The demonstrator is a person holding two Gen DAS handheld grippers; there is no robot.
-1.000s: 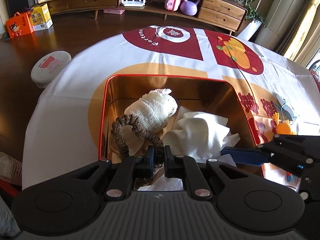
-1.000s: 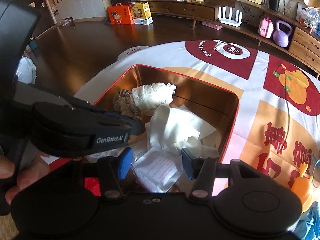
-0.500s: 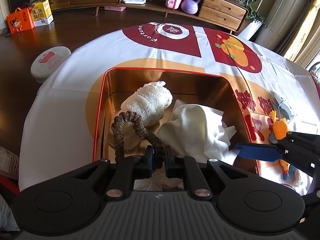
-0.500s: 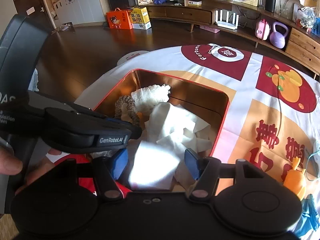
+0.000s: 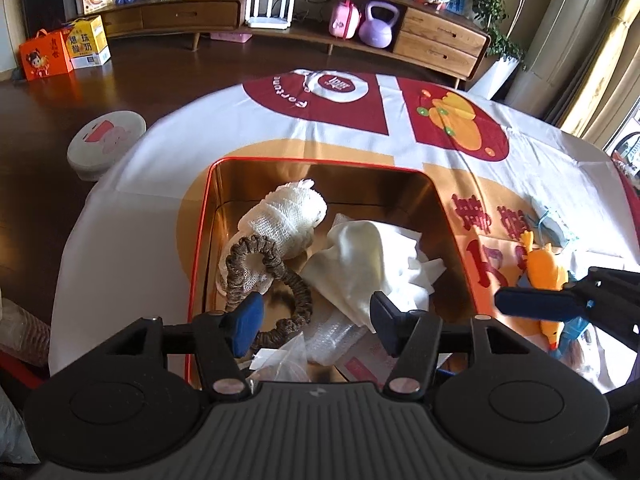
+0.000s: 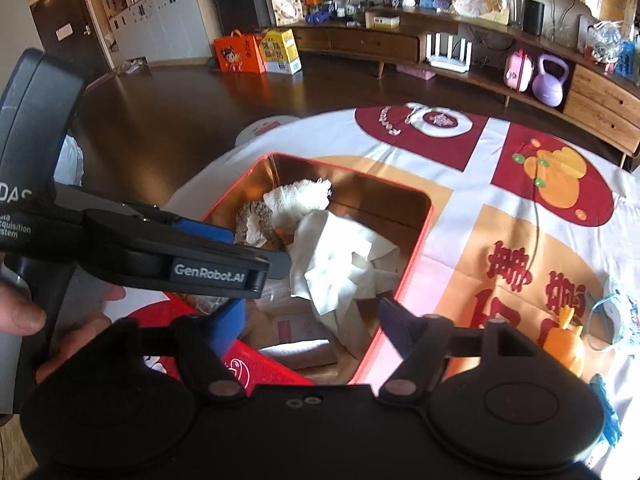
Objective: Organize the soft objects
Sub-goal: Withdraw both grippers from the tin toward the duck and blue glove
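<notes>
Hovering over the red-rimmed, gold-lined metal tin (image 5: 202, 240), both grippers had just been opening and neither held anything. Left gripper (image 5: 316, 320) stood with jaws apart above the tin's near end, the brown ruffled fabric scrunchie loop (image 5: 256, 258) lying free below it. Right gripper (image 6: 312, 326) stood wider apart, only air between its blue pads.

Already in the tin: scrunchie, a white gauze-mesh bundle (image 5: 286, 218) touching it, a crumpled white cloth (image 5: 360, 260) beside both, plus clear bubble wrap (image 5: 332, 340) and flat packets at the near end.

Outside the tin, on the printed red, orange and white tablecloth (image 5: 168, 152): an orange soft toy with a yellow crest (image 5: 544, 270), with a pale blue-trimmed fabric item (image 5: 554, 224) just beyond it; what that item was, I couldn't tell.

Handling judgement: everything looked light, limp and non-fragile.
- Toy: probably squashy; pinch across the body, not the crest.
- Cloth-type items: pinch a raised fold, expect drape and trailing.
- Scrunchie: elastic, could snag a pad.
</notes>
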